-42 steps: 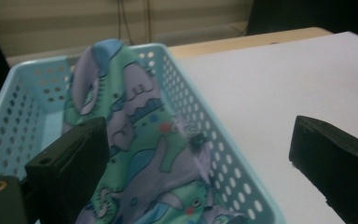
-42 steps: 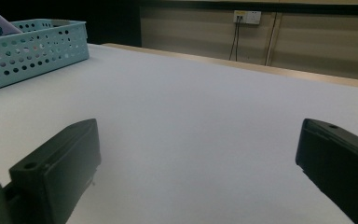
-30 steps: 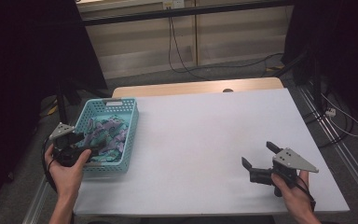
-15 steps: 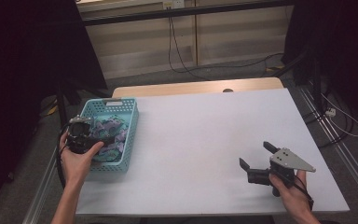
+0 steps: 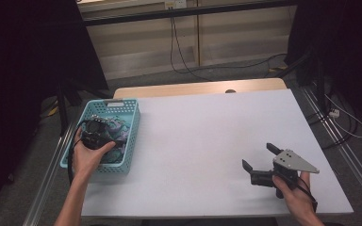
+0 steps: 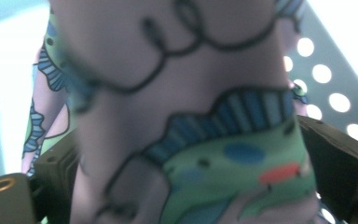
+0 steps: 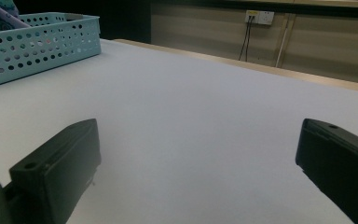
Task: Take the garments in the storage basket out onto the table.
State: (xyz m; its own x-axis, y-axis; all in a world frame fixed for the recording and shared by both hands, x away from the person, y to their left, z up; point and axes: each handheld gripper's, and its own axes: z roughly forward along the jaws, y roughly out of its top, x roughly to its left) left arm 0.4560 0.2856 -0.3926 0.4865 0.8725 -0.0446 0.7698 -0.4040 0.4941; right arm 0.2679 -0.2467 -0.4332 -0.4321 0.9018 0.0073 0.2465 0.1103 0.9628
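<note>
A light blue perforated basket (image 5: 133, 136) stands at the table's left edge and holds patterned cloth (image 5: 116, 128) with purple, green and blue cartoon prints. My left gripper (image 5: 95, 132) points down into the basket, held by a hand. In the left gripper view the cloth (image 6: 177, 93) bulges close and blurred between the two jaws, which stand wide apart on either side of it. My right gripper (image 5: 258, 155) rests low over the white table (image 5: 202, 132) near its front right, open with nothing between its jaws, aimed towards the basket (image 7: 37, 46).
A wooden strip (image 5: 198, 88) runs along the table's far edge. Cables (image 5: 184, 56) hang on the wall behind, and metal rails (image 5: 339, 141) flank the table. The white tabletop spreads bare between the basket and my right gripper (image 7: 198, 154).
My left gripper has moved from the basket's front left corner forward into the basket and tipped down onto the cloth. The right gripper has hardly shifted.
</note>
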